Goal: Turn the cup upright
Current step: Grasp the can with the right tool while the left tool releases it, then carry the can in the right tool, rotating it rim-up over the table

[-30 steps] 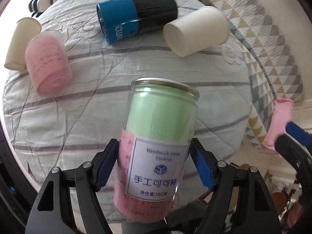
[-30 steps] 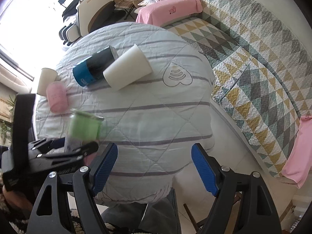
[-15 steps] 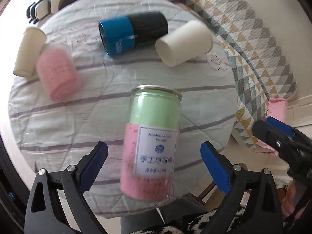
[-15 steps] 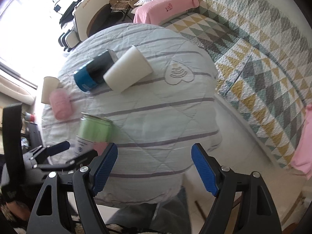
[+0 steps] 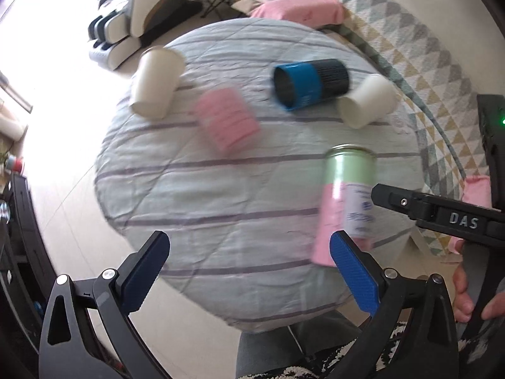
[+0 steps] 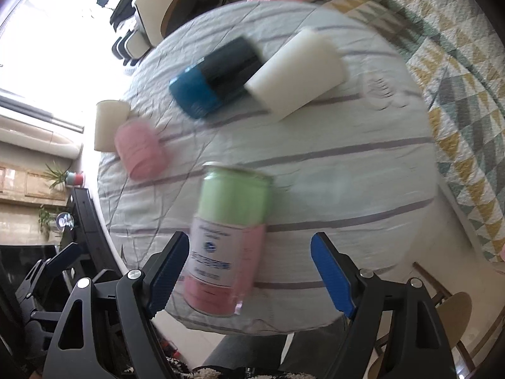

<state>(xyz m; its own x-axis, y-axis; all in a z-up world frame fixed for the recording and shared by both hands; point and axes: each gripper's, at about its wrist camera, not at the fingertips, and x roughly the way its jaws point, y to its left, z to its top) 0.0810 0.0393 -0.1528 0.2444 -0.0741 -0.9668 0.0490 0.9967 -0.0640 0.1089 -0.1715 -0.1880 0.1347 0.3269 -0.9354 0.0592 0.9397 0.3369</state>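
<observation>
Green-pink cup (image 6: 228,237) upright on table (image 5: 221,189) — left tool (image 5: 249,271), right tool (image 6: 249,271) both apart.

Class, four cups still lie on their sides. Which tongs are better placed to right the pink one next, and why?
Left. The left tongs are open, and the pink cup lies ahead of them. The right tongs have the upright green-and-pink can in front.

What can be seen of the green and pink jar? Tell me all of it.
The jar is a clear cylinder, green above, pink below, with a metal rim and a white label bearing blue print. It stands upright near the edge of the quilted round table, blurred by motion. Neither tool grips it; it sits free, close to the right tool.
</observation>
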